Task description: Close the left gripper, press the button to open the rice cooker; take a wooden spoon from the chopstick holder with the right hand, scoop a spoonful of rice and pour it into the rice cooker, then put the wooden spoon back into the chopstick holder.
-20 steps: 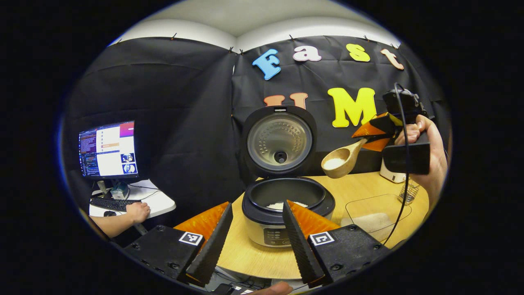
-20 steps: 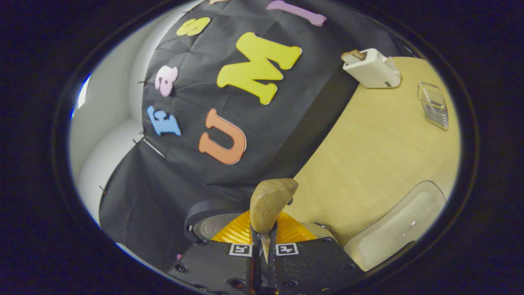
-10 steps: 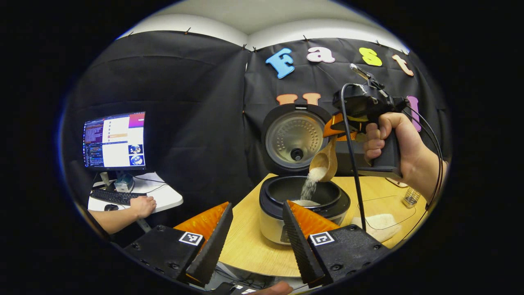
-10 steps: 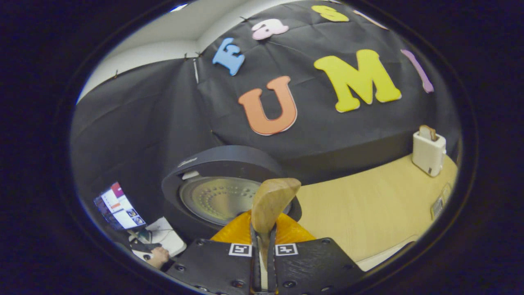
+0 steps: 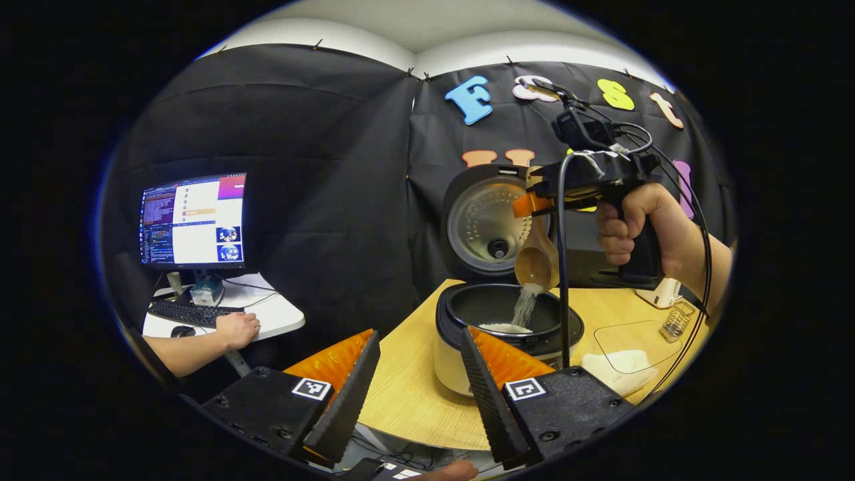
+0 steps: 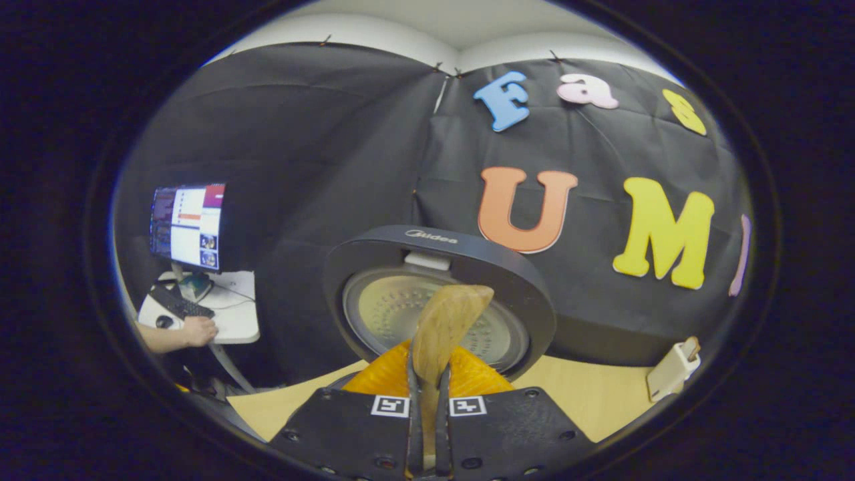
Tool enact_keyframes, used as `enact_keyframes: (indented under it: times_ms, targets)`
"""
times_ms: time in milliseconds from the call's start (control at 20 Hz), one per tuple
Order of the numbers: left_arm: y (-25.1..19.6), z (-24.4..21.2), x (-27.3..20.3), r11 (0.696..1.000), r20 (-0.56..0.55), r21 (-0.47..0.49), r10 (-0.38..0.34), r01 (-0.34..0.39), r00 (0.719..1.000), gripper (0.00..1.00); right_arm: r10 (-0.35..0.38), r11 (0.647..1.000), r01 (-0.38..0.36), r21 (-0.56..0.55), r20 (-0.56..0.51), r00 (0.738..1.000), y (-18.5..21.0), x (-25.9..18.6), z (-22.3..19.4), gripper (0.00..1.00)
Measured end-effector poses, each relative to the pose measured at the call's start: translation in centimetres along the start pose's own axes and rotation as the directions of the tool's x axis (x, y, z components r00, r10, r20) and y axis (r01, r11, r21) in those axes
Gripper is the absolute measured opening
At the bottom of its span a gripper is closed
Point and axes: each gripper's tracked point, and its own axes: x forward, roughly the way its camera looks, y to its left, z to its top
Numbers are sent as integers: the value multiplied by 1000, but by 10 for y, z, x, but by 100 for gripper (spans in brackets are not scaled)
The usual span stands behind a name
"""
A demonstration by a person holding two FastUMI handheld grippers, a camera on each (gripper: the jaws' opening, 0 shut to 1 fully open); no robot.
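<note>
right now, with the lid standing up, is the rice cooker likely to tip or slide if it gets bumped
Probably stable: the rice cooker looks squat and broad on the table. Its raised lid likely makes it somewhat back-heavy, though. A low shove may slide it; the wood looks smooth.

At the left of the left gripper view, a lit monitor (image 5: pixel 192 220) stands on a small white desk (image 5: pixel 267 321). A dark keyboard (image 5: pixel 190 312) lies on that desk, with a person's forearm (image 5: pixel 200 341) resting just beside it. A small teal-and-white item sits at the monitor's foot; its nature cannot be determined. At lower centre, a round light-wood table (image 5: pixel 407 401) is present. At its right edge stands a white toaster (image 5: pixel 658 292), a slice protruding from its top in the right gripper view.
</note>
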Motion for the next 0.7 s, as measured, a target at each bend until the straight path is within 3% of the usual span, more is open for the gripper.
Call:
enact_keyframes:
  times_ms: [200, 350, 400, 450, 700]
  targets:
    - [1, -3, 0, 1000, -13, 16, 11, -11, 1000, 80, -14, 991, 11, -134, -18, 1000, 12, 1, -8, 7]
    - [6, -5, 2, 999, -17, 17, 38, -38, 999, 80, -44, 960, 42, -276, -2, 999, 12, -1, -11, 7]
    - [4, -7, 2, 999, -29, 12, 35, -35, 999, 69, -52, 954, 53, -295, 10, 999, 12, -1, -12, 7]
    - [4, -7, 2, 999, -34, 12, 33, -32, 999, 80, -51, 954, 56, -294, 22, 998, 13, -2, -11, 7]
    - [-16, -2, 5, 1000, -18, 26, 2, -1, 1000, 80, -128, 959, 130, -251, 26, 991, -11, -26, -20, 7]
